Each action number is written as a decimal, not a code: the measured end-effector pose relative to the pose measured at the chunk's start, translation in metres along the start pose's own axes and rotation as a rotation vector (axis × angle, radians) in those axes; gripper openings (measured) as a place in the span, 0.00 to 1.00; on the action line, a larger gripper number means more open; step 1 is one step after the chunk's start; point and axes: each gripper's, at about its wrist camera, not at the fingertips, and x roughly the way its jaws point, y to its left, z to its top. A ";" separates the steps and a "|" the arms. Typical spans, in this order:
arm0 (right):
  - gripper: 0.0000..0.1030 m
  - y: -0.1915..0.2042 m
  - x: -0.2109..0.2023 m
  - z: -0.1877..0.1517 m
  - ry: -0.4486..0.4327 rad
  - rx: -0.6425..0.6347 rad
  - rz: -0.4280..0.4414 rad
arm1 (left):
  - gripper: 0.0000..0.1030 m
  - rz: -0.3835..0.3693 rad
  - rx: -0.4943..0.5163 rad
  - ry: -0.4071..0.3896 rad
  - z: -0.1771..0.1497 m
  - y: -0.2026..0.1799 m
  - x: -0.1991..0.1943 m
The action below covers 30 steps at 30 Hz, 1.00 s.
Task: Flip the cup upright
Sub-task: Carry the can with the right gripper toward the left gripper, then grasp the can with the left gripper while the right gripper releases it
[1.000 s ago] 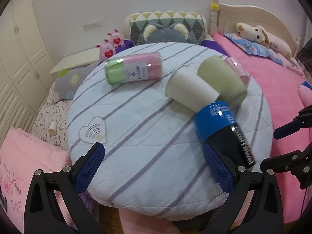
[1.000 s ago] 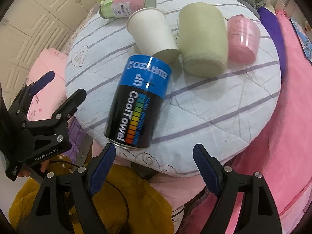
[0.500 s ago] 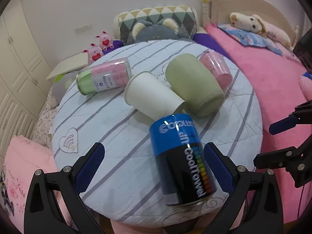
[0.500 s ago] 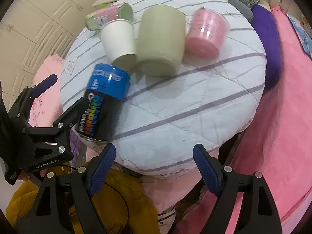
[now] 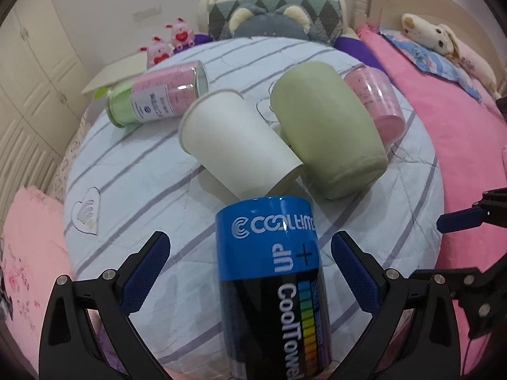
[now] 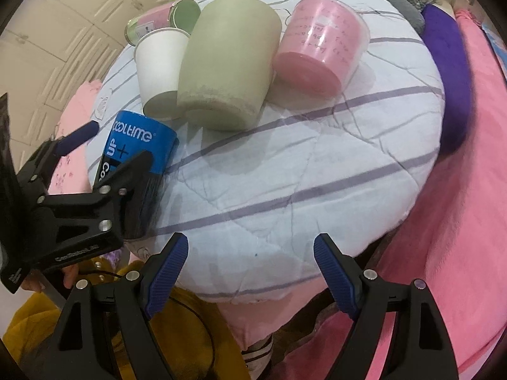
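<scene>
Several containers lie on their sides on a round striped cushion (image 5: 152,196). A blue and black CoolTowel can (image 5: 275,285) lies nearest, between the open fingers of my left gripper (image 5: 248,253), not touched. Beyond it lie a white paper cup (image 5: 234,142), a green cup (image 5: 323,126), a pink cup (image 5: 377,101) and a pink-green can (image 5: 155,98). In the right wrist view my right gripper (image 6: 250,253) is open and empty at the cushion's near edge (image 6: 285,278). The green cup (image 6: 228,66), pink cup (image 6: 320,50), white cup (image 6: 158,63) and blue can (image 6: 139,145) show there, with the left gripper (image 6: 104,155) around the can.
A pink bed (image 5: 459,133) with plush toys lies to the right. Pillows (image 5: 272,15) and pig toys (image 5: 168,41) sit behind the cushion. White wardrobe doors (image 5: 28,72) stand at the left. A yellow garment (image 6: 95,348) shows below the right gripper.
My left gripper has moved in and to the right so the blue can now sits between its fingers. My right gripper has shifted right, closer to the green and pink cups.
</scene>
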 end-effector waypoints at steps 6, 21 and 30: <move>0.80 0.004 0.011 0.006 0.016 -0.013 0.009 | 0.99 0.013 0.003 0.015 0.000 -0.004 0.007; 0.80 0.023 0.015 0.009 0.018 -0.031 0.003 | 0.69 -0.018 0.055 -0.046 -0.003 -0.005 -0.011; 0.80 0.040 0.014 0.011 0.006 -0.042 -0.017 | 0.68 -0.009 0.063 -0.138 0.003 0.003 -0.036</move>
